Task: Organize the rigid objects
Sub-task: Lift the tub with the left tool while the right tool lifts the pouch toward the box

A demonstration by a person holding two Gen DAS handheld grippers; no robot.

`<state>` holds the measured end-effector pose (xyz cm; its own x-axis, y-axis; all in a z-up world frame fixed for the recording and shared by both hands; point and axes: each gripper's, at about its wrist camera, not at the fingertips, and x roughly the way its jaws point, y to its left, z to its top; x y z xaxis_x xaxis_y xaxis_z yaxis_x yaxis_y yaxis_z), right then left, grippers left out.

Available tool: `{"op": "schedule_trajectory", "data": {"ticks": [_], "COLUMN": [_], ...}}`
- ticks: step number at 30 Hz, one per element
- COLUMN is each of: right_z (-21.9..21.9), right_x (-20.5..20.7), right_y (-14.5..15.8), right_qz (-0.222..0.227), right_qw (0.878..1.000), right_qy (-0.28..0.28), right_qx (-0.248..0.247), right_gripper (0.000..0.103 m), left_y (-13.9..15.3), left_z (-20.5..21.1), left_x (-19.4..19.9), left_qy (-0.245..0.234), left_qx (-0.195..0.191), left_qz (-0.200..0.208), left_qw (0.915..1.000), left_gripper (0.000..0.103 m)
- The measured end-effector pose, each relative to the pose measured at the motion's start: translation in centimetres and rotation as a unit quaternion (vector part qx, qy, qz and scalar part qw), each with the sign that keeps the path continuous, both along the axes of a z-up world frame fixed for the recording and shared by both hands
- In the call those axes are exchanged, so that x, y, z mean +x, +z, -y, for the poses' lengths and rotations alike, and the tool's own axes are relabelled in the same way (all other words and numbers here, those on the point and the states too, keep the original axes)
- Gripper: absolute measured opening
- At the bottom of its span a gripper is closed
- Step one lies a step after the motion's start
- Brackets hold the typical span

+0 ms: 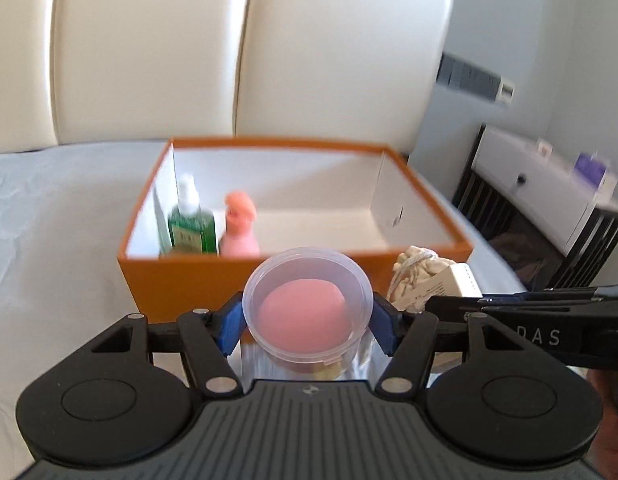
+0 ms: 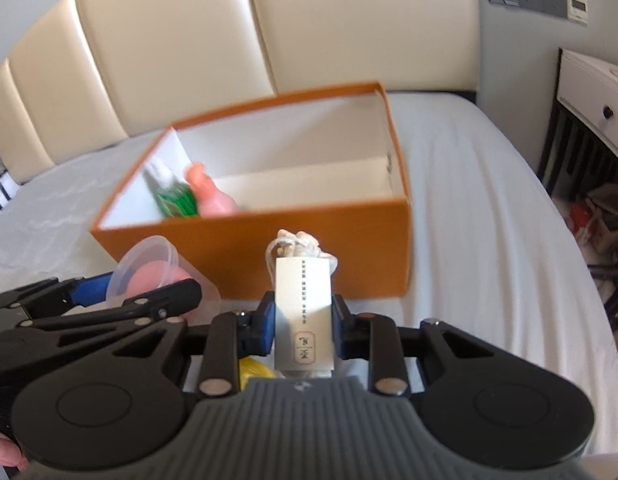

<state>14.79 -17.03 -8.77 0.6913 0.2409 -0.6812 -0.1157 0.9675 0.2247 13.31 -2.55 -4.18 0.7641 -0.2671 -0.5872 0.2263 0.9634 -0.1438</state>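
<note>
My left gripper [image 1: 308,322] is shut on a clear plastic tub [image 1: 309,304] with a pink mass inside, held just in front of the open orange box [image 1: 293,276]. My right gripper [image 2: 304,328] is shut on a small white carton [image 2: 305,312] with a cream cord bundle [image 2: 297,242] at its far end, also in front of the orange box [image 2: 309,248]. The tub also shows in the right wrist view [image 2: 149,272], left of the carton. Inside the box at its left end stand a green spray bottle [image 1: 189,220] and a pink bottle [image 1: 240,224].
The box sits on a white bed sheet [image 2: 489,200] before a cream padded headboard [image 1: 229,48]. A white bedside cabinet [image 1: 549,192] stands to the right of the bed. Something yellow [image 2: 255,370] lies under the right gripper.
</note>
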Motion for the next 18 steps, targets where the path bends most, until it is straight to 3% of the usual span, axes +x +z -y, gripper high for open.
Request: {"op": "schedule_trajectory", "data": {"ticks": [5,12,18], "right_z": [-1.0,-1.9,-1.9], "right_x": [0.2,2.5,6.7], "right_y": [3.8,7.3,8.1], "right_qz": [0.042,0.09,0.076], "right_qw": [0.999,0.995,0.997], "right_qy": [0.02,0.031,0.027], "right_qx": [-0.014,-0.012,0.015], "right_gripper": [0.026,0.026,0.026], "left_y": [3.3,7.3,8.2], "left_z": [-1.6,-2.8,-4.1], "left_x": [1.2,4.6,8.8], "left_qy": [0.001,-0.003,-0.013], "left_qx": [-0.03,-0.027,-0.03], "left_qz": [0.022,0.058,0.046], "left_qw": [0.9993,0.998,0.9984], "left_gripper": [0.073,0.073,0.073]}}
